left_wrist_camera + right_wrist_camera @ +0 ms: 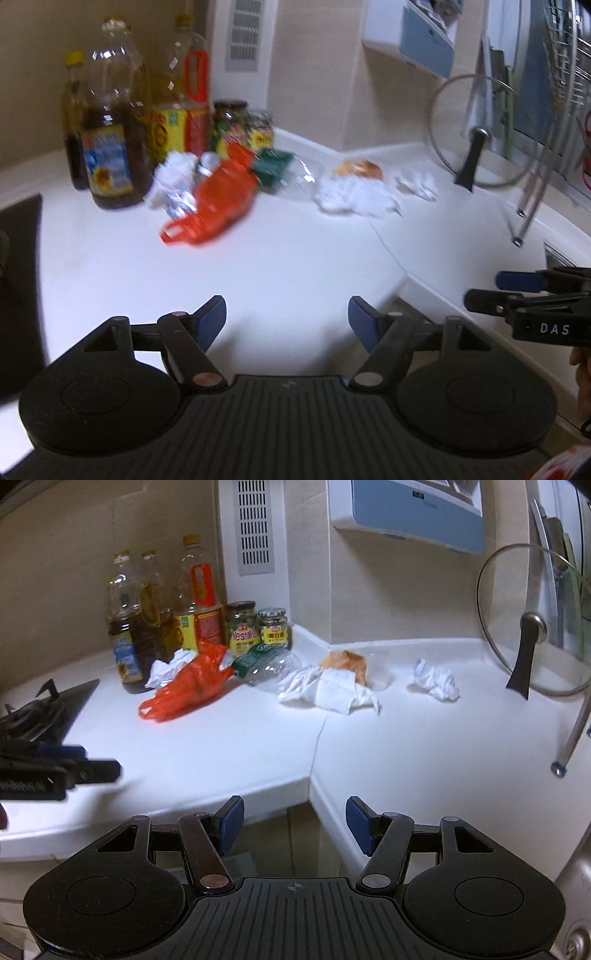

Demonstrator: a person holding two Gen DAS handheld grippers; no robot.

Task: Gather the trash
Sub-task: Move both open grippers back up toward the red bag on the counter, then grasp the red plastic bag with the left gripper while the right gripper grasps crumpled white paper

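Nothing had been collected yet, as far as the two views showed. Your left gripper point(287, 320) stood with its jaws apart and nothing between them, and your right gripper point(294, 821) was the same: parted and empty, both hanging near the front edge of the white countertop point(258, 746).

Take the orange plastic bag point(184, 686) as your landmark. It lay slack on the countertop, well back from the front edge, and no trash looked to be inside it, though its mouth was hard to read. Just behind it, on the side toward the oil bottles point(136, 627), sat a crumpled tissue point(166, 668). Touching its far right end lay a crushed clear plastic bottle with a green label point(266, 664). Further right of the bag came a spread of white paper towels point(328, 692) with a tan food wrapper point(347, 662) lying against them, and well beyond that a lone crumpled tissue point(436, 681). I judged all of these still to be gathered.

For room: the stretch of countertop between the bag and the front edge was bare, so you had a free approach. Left of the bag the gas stove point(33, 712) bounded you; behind it the jars point(258, 627) stood close; far to the right a glass pot lid point(532, 627) leaned against the wall.
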